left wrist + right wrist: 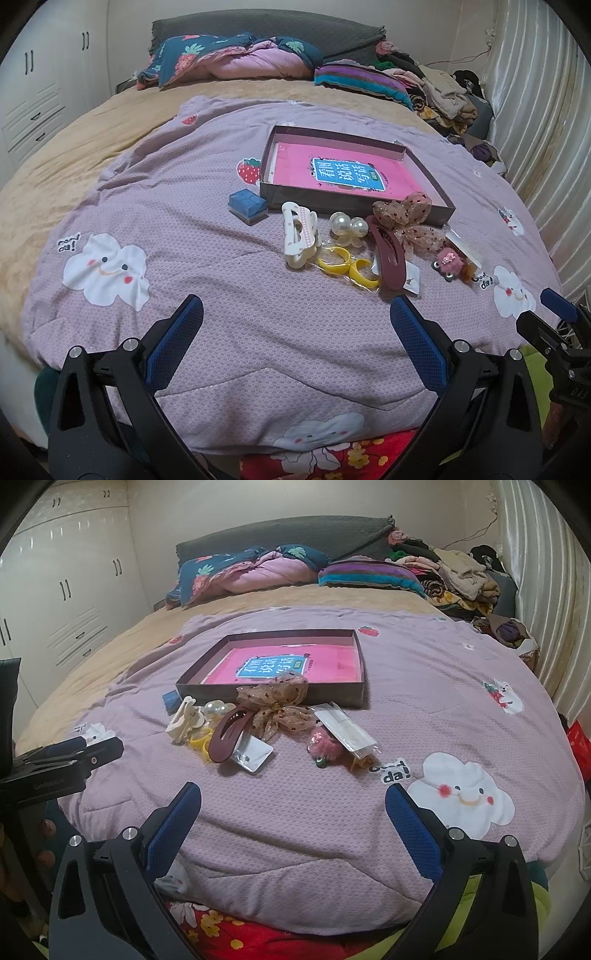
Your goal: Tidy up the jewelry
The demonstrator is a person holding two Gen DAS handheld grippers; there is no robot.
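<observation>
A shallow dark box [354,208] [273,698] with a pink book [332,173] [295,664] inside lies on the purple quilt. In front of it lie a white claw clip [297,236] [183,718], a pearl clip [347,225], yellow rings in a bag [349,267], a maroon hair clip [388,254] [229,734], a sheer dotted bow [410,221] [280,705], a pink fuzzy clip [447,260] [325,747], a clear packet [345,729] and a blue block [247,205]. My left gripper [295,314] and right gripper [293,799] are open, empty, short of the pile.
The quilt [258,332] covers a tan bedspread [92,147]. Pillows and folded bedding [240,59] lie at the headboard, a clothes pile [436,88] at the back right. White wardrobes [55,590] stand left, a curtain [546,129] right.
</observation>
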